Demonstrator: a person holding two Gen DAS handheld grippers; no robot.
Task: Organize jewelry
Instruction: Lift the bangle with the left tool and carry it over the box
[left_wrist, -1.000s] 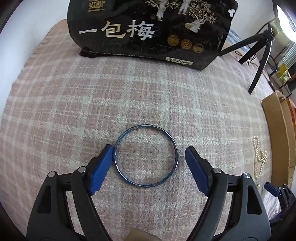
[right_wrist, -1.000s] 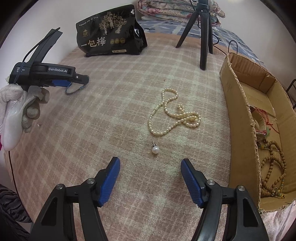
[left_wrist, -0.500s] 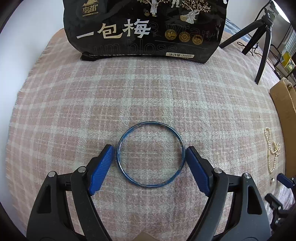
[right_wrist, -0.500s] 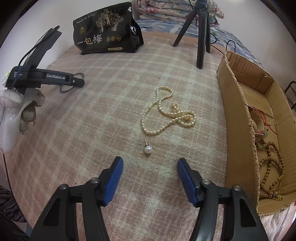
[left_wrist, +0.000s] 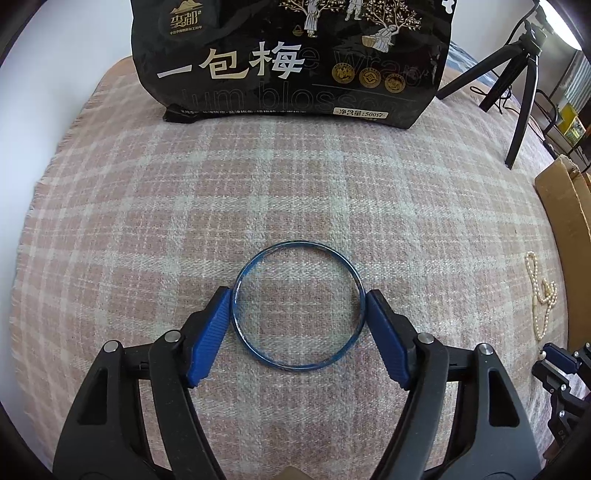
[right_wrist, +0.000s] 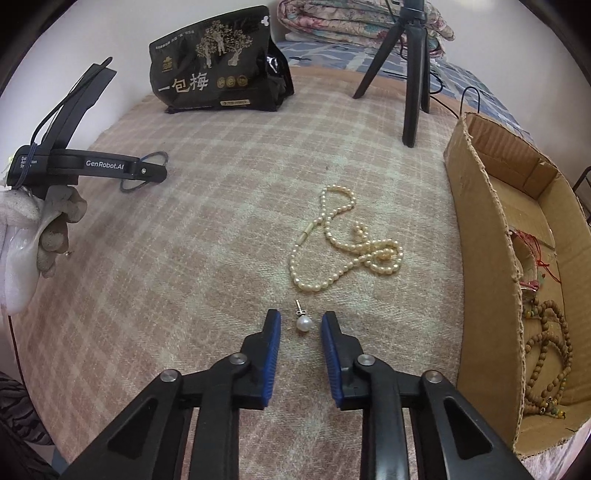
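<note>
A thin blue bangle (left_wrist: 258, 254) lies flat on the pink plaid blanket (left_wrist: 147, 206). My left gripper (left_wrist: 298, 295) straddles it, both pads touching its outer rim; it also shows in the right wrist view (right_wrist: 147, 170). A pearl earring (right_wrist: 304, 324) lies on the blanket between the tips of my right gripper (right_wrist: 300, 320), whose pads stand narrowly apart on either side without touching it. A pearl necklace (right_wrist: 343, 243) lies just beyond the earring and shows in the left wrist view (left_wrist: 540, 295).
An open cardboard box (right_wrist: 480, 236) at the right holds wooden bead strings (right_wrist: 546, 354). A black snack bag (left_wrist: 291, 59) stands at the blanket's far edge. A black tripod (right_wrist: 413, 70) stands beside the box.
My left gripper has closed onto the bangle's rim. My right gripper has moved forward to the pearl earring and narrowed around it.
</note>
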